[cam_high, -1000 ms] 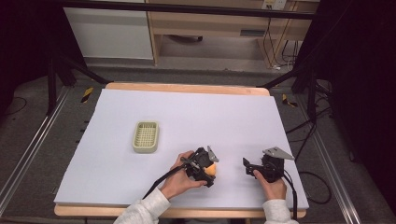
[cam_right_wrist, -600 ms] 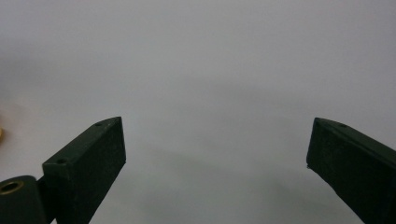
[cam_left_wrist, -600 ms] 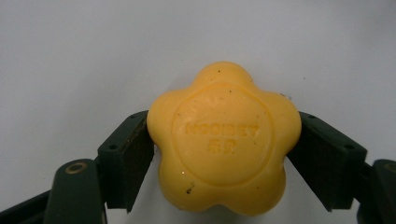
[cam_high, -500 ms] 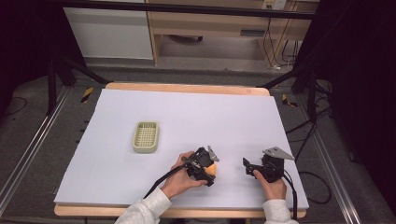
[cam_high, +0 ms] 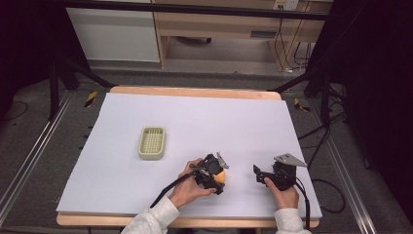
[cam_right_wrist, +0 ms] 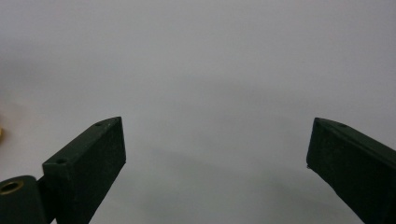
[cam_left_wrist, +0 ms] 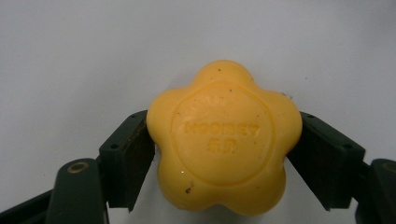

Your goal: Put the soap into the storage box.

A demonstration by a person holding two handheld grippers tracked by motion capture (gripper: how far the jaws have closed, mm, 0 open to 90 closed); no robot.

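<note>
Nothing's really budged over the last second: left gripper (cam_left_wrist: pixel 223 154) stays clamped on the yellow flower soap (cam_left_wrist: pixel 223 144), right gripper (cam_right_wrist: pixel 215 158) spread wide, basket (cam_high: pixel 152 143) waiting.

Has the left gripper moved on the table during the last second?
No. In the high view the left gripper, shut on the yellow flower-shaped soap, sits at the same place relative to the soap dish as before.
</note>
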